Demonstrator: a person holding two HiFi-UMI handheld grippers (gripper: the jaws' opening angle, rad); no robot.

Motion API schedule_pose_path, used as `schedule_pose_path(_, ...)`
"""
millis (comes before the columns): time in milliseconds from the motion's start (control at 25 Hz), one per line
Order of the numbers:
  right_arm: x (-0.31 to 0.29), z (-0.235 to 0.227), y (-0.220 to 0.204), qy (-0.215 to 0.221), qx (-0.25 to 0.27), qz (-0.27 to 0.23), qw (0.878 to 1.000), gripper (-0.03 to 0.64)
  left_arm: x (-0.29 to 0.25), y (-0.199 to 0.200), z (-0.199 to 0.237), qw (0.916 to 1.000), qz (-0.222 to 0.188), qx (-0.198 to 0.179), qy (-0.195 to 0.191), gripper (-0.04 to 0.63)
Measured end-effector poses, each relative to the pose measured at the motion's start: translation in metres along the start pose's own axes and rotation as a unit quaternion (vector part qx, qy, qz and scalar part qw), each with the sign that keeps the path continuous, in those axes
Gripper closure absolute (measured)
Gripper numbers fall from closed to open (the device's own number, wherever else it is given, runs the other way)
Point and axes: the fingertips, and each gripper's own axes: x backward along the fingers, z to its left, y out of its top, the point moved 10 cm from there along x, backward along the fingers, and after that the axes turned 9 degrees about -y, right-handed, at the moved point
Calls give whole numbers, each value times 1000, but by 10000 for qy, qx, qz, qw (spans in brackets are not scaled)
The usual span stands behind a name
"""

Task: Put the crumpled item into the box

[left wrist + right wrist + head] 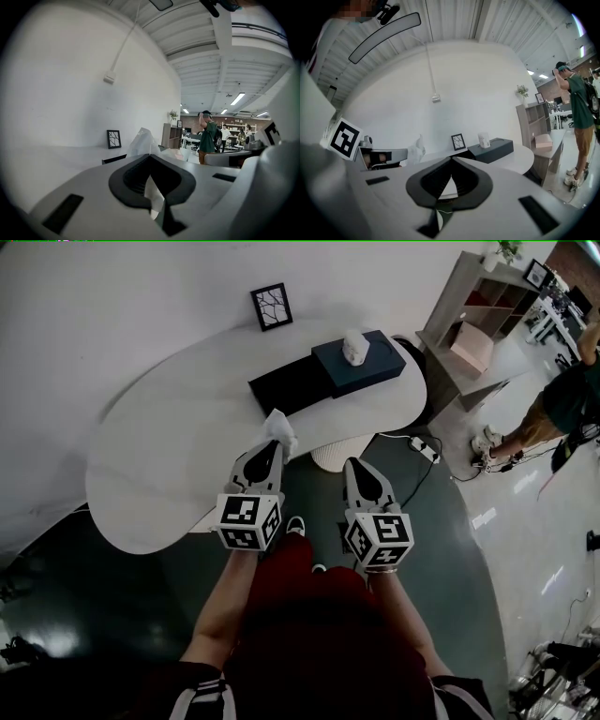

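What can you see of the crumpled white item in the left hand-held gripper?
The crumpled item looks like thin white tissue or paper, creased into a loose peak. The left hand-held gripper is shut on its lower part, and the rest sticks out beyond the jaw tips. It is held over the near edge of the white table, well short of the dark box farther back. Nothing but the jaws seems to touch it.

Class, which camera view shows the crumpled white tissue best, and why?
The left gripper view: the crumpled white tissue sits close up, pinched by the left gripper. The head view shows it small at that gripper's tip; the right gripper view shows only a distant scrap of it.
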Motion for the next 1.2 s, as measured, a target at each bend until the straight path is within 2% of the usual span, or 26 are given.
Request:
schedule_pose_path(440, -71, 10, 18, -59, 197, 65, 9998, 601, -51, 11, 50, 9993, 204, 41, -321, 571)
schedule_pose_path(1200, -115, 16, 27, -663, 94, 160, 9976, 601, -117, 31, 102, 9950, 510, -169, -842, 571)
